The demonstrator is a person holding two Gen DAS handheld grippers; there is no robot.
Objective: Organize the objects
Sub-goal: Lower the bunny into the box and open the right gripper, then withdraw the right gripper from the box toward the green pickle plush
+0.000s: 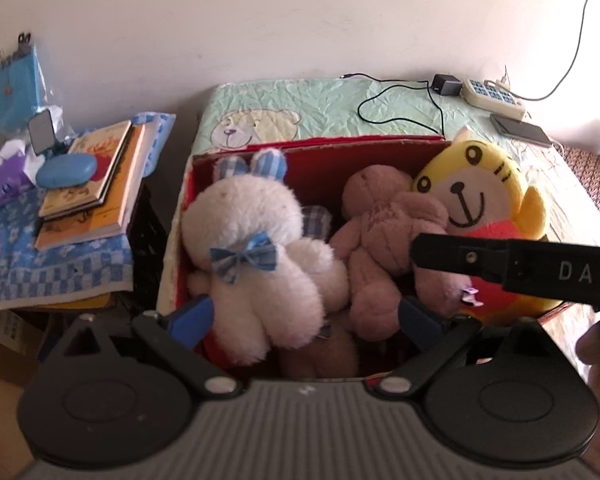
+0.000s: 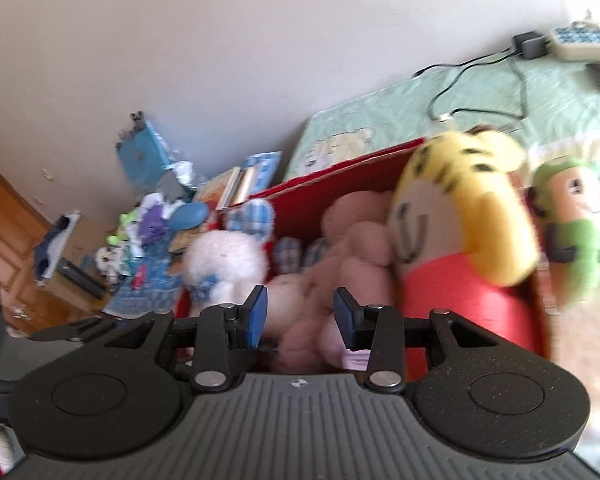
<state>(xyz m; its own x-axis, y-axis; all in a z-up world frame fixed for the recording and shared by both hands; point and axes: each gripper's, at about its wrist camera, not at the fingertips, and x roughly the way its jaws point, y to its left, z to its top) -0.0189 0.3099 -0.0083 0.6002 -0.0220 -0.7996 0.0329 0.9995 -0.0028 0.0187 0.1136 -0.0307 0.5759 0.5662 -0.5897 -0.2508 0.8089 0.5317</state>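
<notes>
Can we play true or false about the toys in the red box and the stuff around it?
1. The white bunny wears a blue checked bow. True.
2. The yellow tiger lies on the floor. False: it sits in the red box, at the right end.
3. The left gripper squeezes the bunny. False: its jaws stand wide open, gripping nothing.
4. A pink bear lies between the bunny and the tiger. True.
5. A green toy is outside the box. True.

four plush toys: three in the red box (image 1: 380, 148), one green (image 2: 572, 224) at its three o'clock; two books (image 1: 96, 184).
</notes>
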